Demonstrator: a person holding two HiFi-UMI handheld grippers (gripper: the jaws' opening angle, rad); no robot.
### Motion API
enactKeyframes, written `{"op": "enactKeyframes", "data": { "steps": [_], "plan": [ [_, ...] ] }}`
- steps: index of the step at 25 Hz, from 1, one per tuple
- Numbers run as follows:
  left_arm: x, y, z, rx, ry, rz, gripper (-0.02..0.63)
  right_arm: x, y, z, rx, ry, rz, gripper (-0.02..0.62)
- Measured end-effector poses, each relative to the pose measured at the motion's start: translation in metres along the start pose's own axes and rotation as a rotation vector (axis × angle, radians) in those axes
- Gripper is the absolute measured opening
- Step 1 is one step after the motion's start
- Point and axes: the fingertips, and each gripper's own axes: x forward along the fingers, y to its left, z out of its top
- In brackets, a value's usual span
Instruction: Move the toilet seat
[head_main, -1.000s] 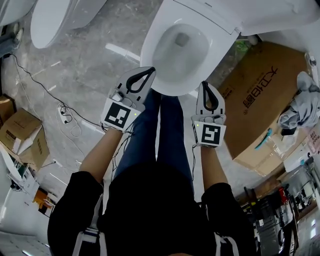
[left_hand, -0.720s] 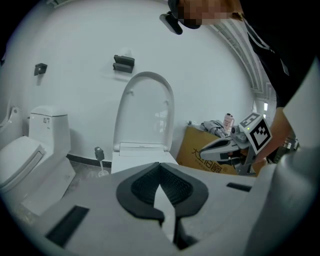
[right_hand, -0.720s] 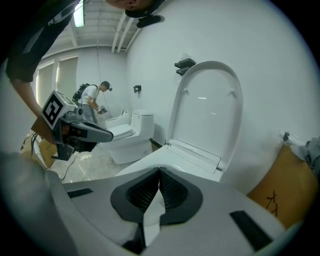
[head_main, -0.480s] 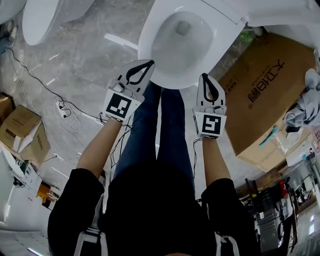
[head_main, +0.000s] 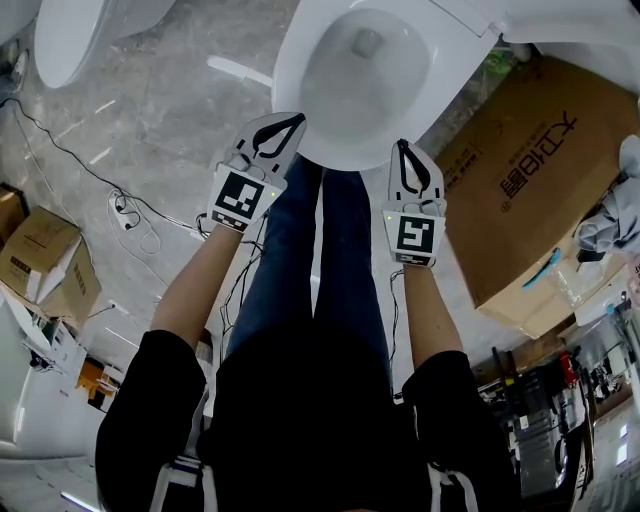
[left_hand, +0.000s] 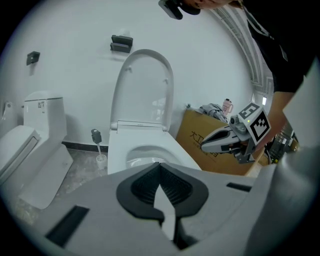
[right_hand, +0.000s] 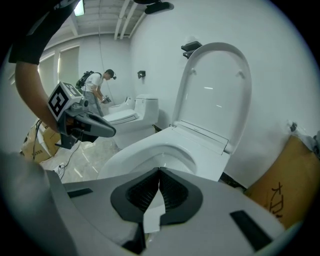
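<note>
L gripper (head_main: 292, 119) & R gripper (head_main: 402, 144) held out fwd on near-straight arms (head_main: 195, 288), side by side, angled down, tips near front rim of toilet bowl (head_main: 296, 110), both w/ jaws pressed together on nothing; toilet seat (left_hand: 143, 85) stands upright at bowl's back.

The toilet seat (left_hand: 142, 85) in front of you is white, shiny and shaped like a long egg. It is lifted all the way up. It stands on its end at the back of the open bowl (left_hand: 145, 156) and leans back close to the white wall (left_hand: 210, 55). Its underside faces you, with two small bumps near the top. You cannot tell if a lid is folded up behind it
</note>
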Motion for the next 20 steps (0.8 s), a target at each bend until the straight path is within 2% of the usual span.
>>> {"op": "enactKeyframes", "data": {
  "steps": [5, 9, 13, 20],
  "plan": [
    [0.003, 0.003, -0.02, 0.05, 0.052, 0.005, 0.008, 0.007, 0.003, -0.012, -0.013, 0.026, 0.01, 0.023],
    [0.006, 0.002, -0.034, 0.048, 0.072, -0.007, 0.008, 0.014, 0.006, -0.023, -0.041, 0.051, 0.017, 0.023],
    [0.008, 0.0, -0.049, 0.048, 0.106, -0.013, 0.008, 0.02, 0.01, -0.042, -0.06, 0.095, 0.029, 0.023],
    [0.012, -0.006, -0.085, 0.1, 0.182, -0.056, 0.008, 0.02, 0.024, -0.076, -0.088, 0.193, 0.064, 0.023]
  ]
}}
